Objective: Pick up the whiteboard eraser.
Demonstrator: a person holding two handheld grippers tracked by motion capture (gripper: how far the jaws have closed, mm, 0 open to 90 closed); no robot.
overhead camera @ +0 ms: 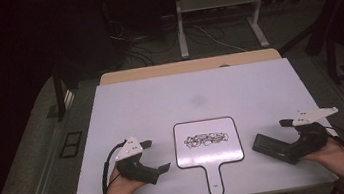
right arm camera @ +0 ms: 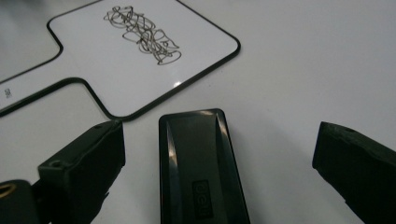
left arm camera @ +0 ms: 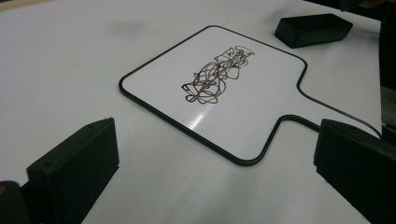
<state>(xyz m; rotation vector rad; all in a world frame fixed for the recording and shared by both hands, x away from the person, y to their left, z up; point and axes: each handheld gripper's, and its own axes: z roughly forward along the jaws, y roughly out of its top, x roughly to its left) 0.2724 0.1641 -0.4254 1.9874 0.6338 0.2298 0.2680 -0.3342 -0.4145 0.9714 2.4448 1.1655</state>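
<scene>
The big white worktop (overhead camera: 260,90) carries everything, and the paddle-shaped whiteboard (overhead camera: 209,152) lies flat near the middle of your edge, with its handle pointing at 6 o'clock toward you. On the board sits a black scribble (overhead camera: 206,139), a tangle of loops with no letters you can read. At 3 o'clock from the board lies the black eraser (overhead camera: 269,145), just beside the board but not touching it. Your right claw (right arm camera: 219,172) is spread wide, with the eraser between its two jaws, and nothing is pinched yet. Your left claw (overhead camera: 152,156) sits at 9 o'clock from the board, also spread wide and holding nothing. The step in hand looks like picking up the eraser so you can wipe the scribble away. To do it well, keep the eraser in the middle of the right claw, line the jaws up with its long sides, and squeeze gently until it sits firm. Lift it straight up so it does not slide. You may want the left claw to press the board's handle (overhead camera: 214,177) down, so the board stays put while you rub. On top of the eraser there is a small raised label that seems to say "deli". A tiny printed mark sits on the board's handle, too small to read.
</scene>
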